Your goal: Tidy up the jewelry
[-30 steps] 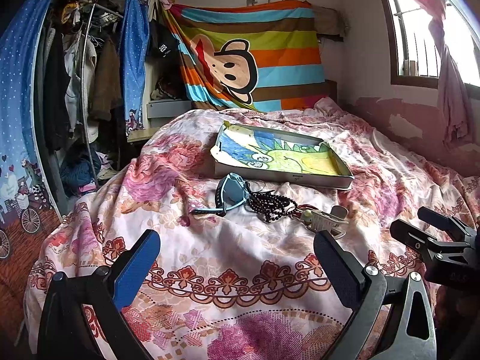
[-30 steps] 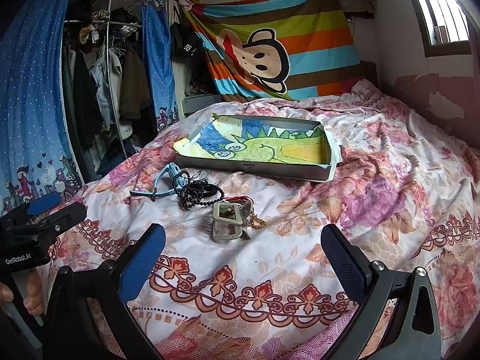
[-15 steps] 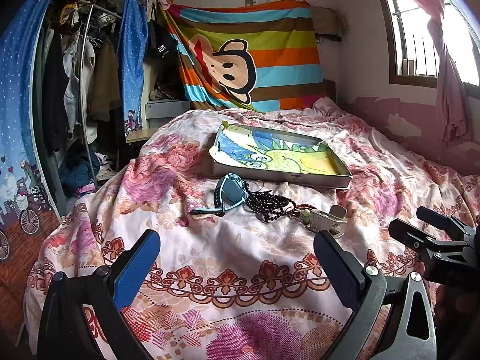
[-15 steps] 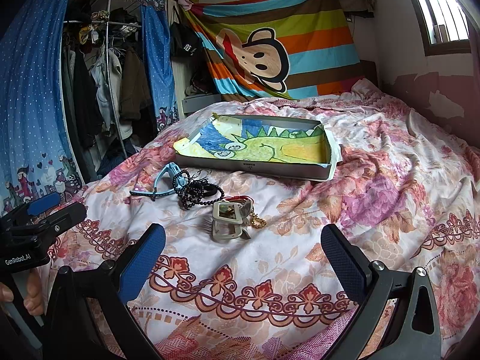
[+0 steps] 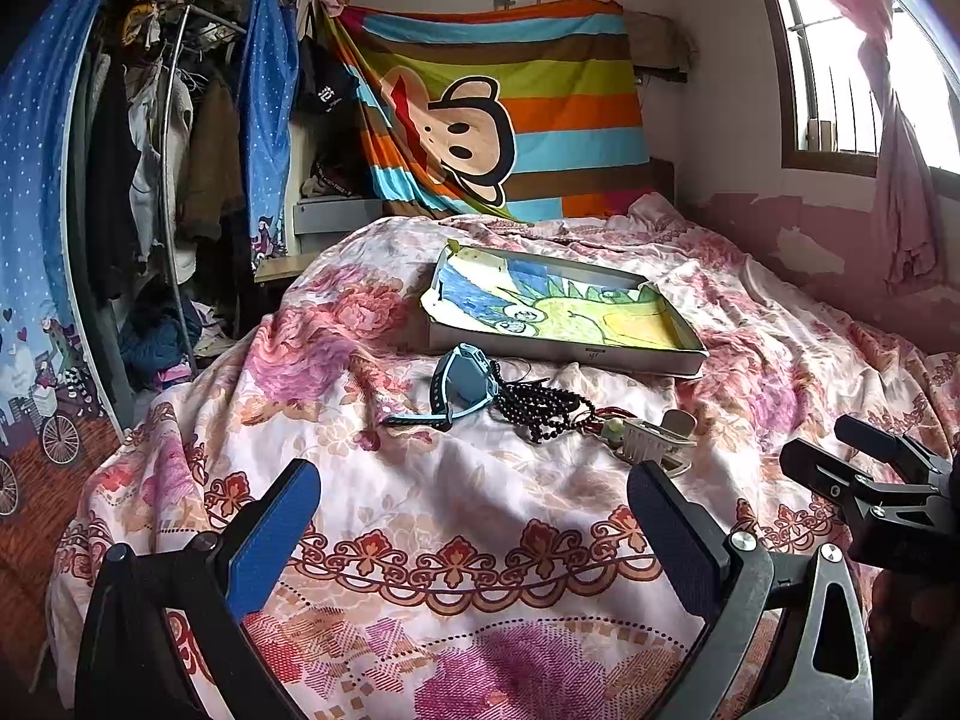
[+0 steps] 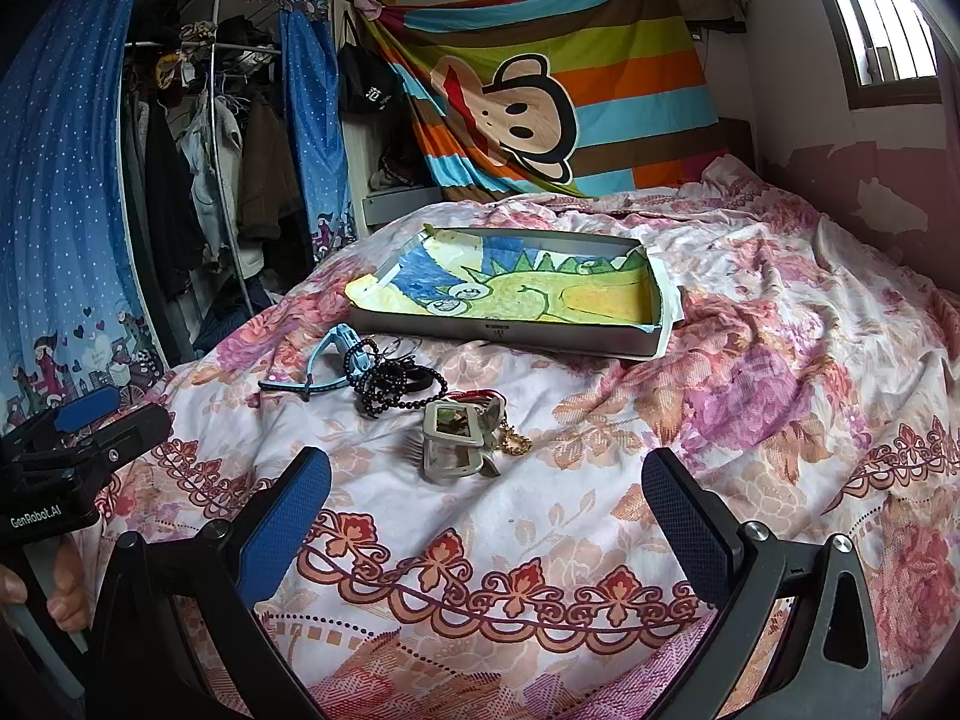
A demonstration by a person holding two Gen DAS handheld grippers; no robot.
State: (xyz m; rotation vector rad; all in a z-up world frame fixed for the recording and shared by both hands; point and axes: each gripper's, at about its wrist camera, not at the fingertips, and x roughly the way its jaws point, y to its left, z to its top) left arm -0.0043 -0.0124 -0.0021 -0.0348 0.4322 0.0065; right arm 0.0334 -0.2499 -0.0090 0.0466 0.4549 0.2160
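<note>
A small heap of jewelry lies mid-bed: a blue watch (image 5: 465, 387) (image 6: 342, 354), dark bead bracelets (image 5: 540, 408) (image 6: 393, 384), a silver hair clip (image 5: 651, 441) (image 6: 453, 438) and a gold chain (image 6: 515, 441). Behind the heap sits a shallow grey tray (image 5: 684, 363) (image 6: 651, 343) lined with a green and blue drawing. My left gripper (image 5: 474, 531) hovers open in front of the heap, nothing between its blue pads. The right gripper (image 6: 486, 519) is open too, just short of the hair clip. Each gripper appears at the edge of the other's view.
A floral quilt (image 6: 750, 396) covers the whole bed. A clothes rack (image 5: 174, 192) behind a blue curtain (image 6: 66, 192) stands at the left. A striped monkey blanket (image 5: 498, 114) hangs on the far wall. A window (image 5: 840, 78) is at the right. A person's hand (image 6: 60, 594) holds the left gripper's handle.
</note>
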